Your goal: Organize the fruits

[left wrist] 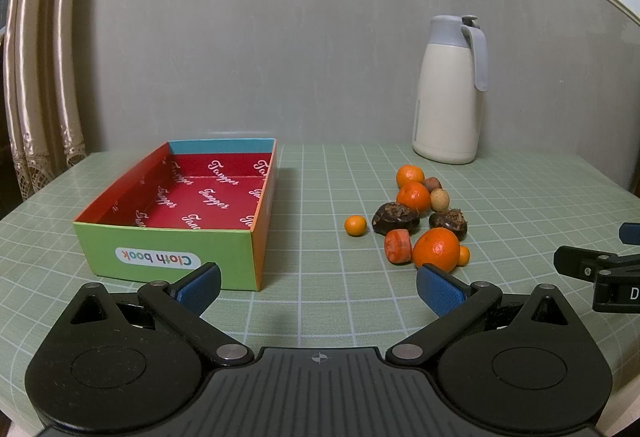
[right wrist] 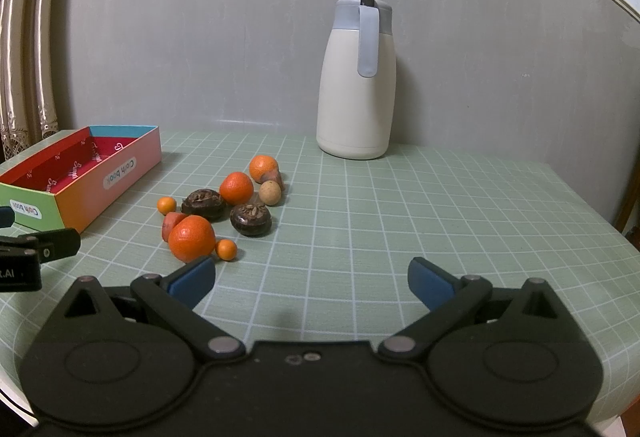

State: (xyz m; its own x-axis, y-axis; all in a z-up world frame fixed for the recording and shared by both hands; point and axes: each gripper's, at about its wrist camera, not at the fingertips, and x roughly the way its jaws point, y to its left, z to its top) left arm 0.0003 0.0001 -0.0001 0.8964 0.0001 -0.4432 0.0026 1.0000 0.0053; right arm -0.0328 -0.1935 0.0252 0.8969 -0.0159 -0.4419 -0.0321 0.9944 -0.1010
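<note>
Fruits lie in a loose cluster on the green gridded mat, none boxed yet, so by my reading the sorting has not begun. Nearest, both claws hang released and empty: the left gripper faces the gap between box and pile, the right gripper sits just near-right of the pile, each seemingly poised to reach in.

Going farther, the big tangerine comes first, glossy and dimpled, with a tiny kumquat touching its right side and a stubby carrot piece against its left. Behind sit two dark, rough water chestnuts, a second kumquat apart to the left, then two smaller tangerines, a tan longan-like ball and a brownish piece I cannot identify.

Left of the pile, the open "Cloth book" box stands with its red-lined inside bare, likely the destination. Farthest, a cream thermos jug stands against the wall, clear of the work.
</note>
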